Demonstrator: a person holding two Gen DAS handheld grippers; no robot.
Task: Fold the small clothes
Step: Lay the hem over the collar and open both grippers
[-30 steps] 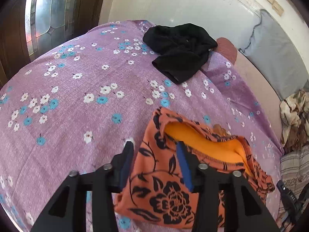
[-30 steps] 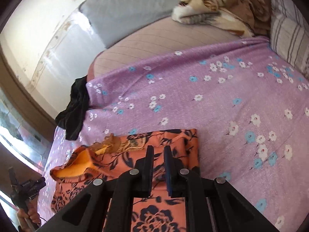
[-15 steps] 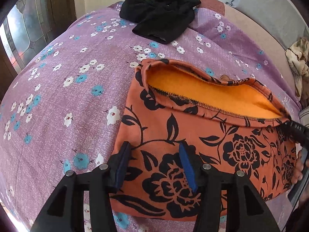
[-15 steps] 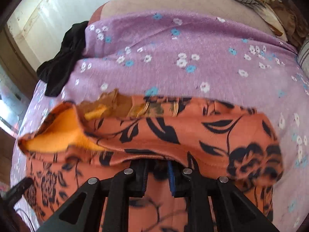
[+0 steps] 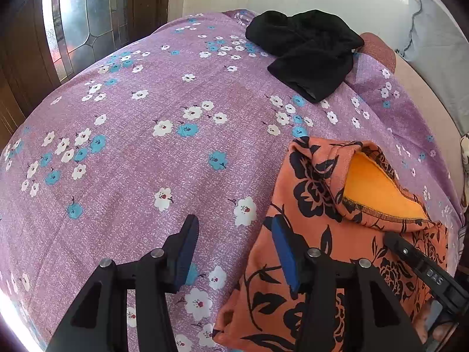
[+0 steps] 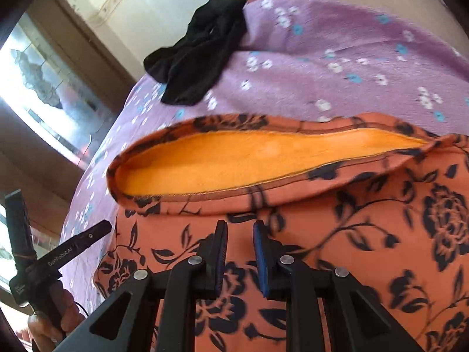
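Note:
An orange garment with black flowers (image 5: pixel 337 234) lies folded on the purple flowered bedsheet (image 5: pixel 132 161), its plain orange lining showing at the fold. My left gripper (image 5: pixel 234 234) is open and empty, straddling the garment's left edge. My right gripper (image 6: pixel 240 243) is slightly open just above the garment (image 6: pixel 351 249), holding nothing. It also shows in the left wrist view (image 5: pixel 425 270), resting over the garment's right side. The left gripper shows at the left of the right wrist view (image 6: pixel 73 246).
A crumpled black garment (image 5: pixel 307 55) lies at the far end of the bed (image 6: pixel 199 64). A glass-panelled door (image 5: pixel 79 23) stands to the left. A grey pillow (image 5: pixel 439 44) lies at the far right against the wall.
The garment has been folded over and laid down. My left gripper has drawn off to its left edge. My right gripper has opened slightly and let go of the cloth.

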